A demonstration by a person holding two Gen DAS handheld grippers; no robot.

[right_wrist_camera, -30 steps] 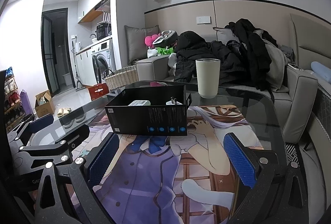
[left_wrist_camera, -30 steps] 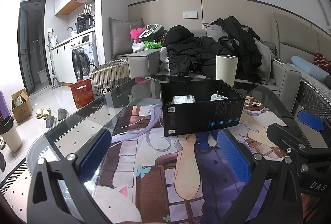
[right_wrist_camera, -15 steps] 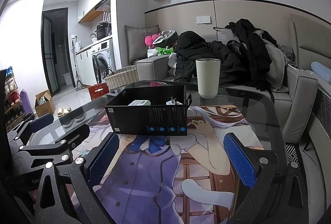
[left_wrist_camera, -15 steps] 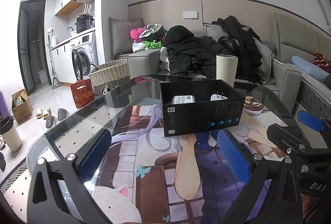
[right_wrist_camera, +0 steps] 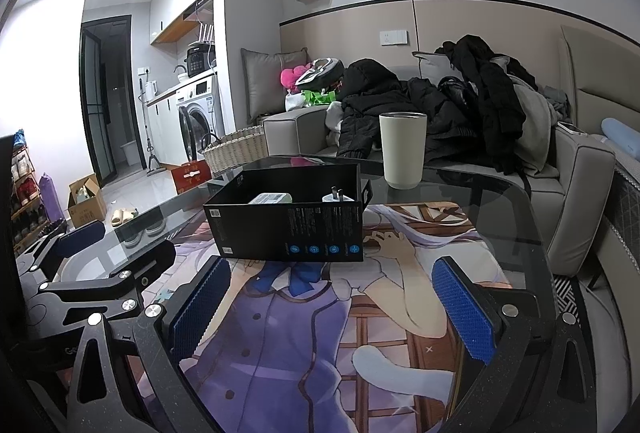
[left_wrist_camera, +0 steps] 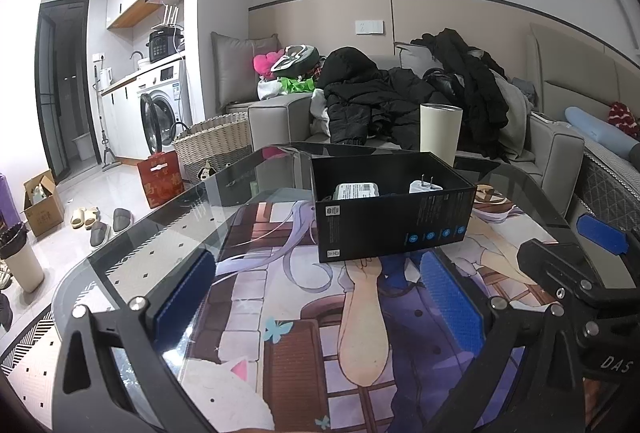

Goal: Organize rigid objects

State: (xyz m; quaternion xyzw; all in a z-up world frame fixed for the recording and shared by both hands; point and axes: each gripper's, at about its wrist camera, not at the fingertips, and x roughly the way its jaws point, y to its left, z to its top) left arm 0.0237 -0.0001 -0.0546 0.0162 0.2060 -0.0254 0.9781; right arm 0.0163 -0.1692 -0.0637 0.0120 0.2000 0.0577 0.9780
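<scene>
An open black box point(left_wrist_camera: 392, 217) stands on the glass table, also in the right wrist view point(right_wrist_camera: 288, 229). Inside it lie a white labelled device point(left_wrist_camera: 356, 190) and a white plug charger point(left_wrist_camera: 425, 186); both show in the right wrist view, the device point(right_wrist_camera: 270, 198) left of the charger point(right_wrist_camera: 338, 198). My left gripper point(left_wrist_camera: 316, 293) is open and empty, short of the box. My right gripper point(right_wrist_camera: 332, 301) is open and empty, also short of the box. Each gripper shows at the edge of the other's view.
A cream tumbler point(right_wrist_camera: 402, 149) stands on the table behind the box. A printed anime mat point(right_wrist_camera: 304, 321) covers the glass table point(left_wrist_camera: 132, 265). A grey sofa piled with dark coats point(left_wrist_camera: 400, 101) lies beyond. A wicker basket point(left_wrist_camera: 212, 141) stands on the floor at left.
</scene>
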